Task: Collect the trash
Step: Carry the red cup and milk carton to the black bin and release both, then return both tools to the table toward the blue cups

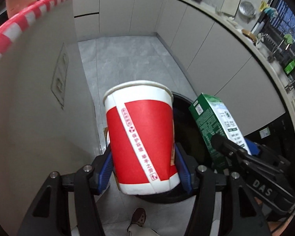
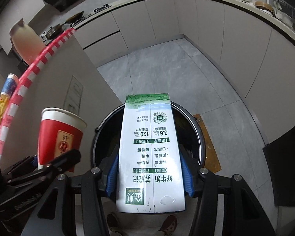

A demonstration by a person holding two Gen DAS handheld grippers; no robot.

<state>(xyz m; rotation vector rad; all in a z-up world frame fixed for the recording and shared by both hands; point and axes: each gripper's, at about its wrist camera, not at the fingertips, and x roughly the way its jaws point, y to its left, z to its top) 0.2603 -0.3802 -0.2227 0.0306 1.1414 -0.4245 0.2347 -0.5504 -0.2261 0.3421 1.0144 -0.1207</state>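
Observation:
My left gripper (image 1: 145, 167) is shut on a red and white paper cup (image 1: 141, 137), held upright above the floor by the left edge of a round black trash bin (image 1: 188, 122). My right gripper (image 2: 149, 175) is shut on a green and white milk carton (image 2: 149, 147), held over the open bin (image 2: 196, 129). The carton (image 1: 216, 125) and right gripper show at the right of the left wrist view. The cup (image 2: 59, 135) and left gripper show at the left of the right wrist view.
A white counter with a red and white striped edge (image 2: 35, 68) stands close on the left. Kitchen cabinets (image 1: 206, 39) curve around the grey tiled floor (image 2: 167, 74). A flat brown board (image 2: 210, 143) lies right of the bin. The person's feet (image 2: 167, 226) are below.

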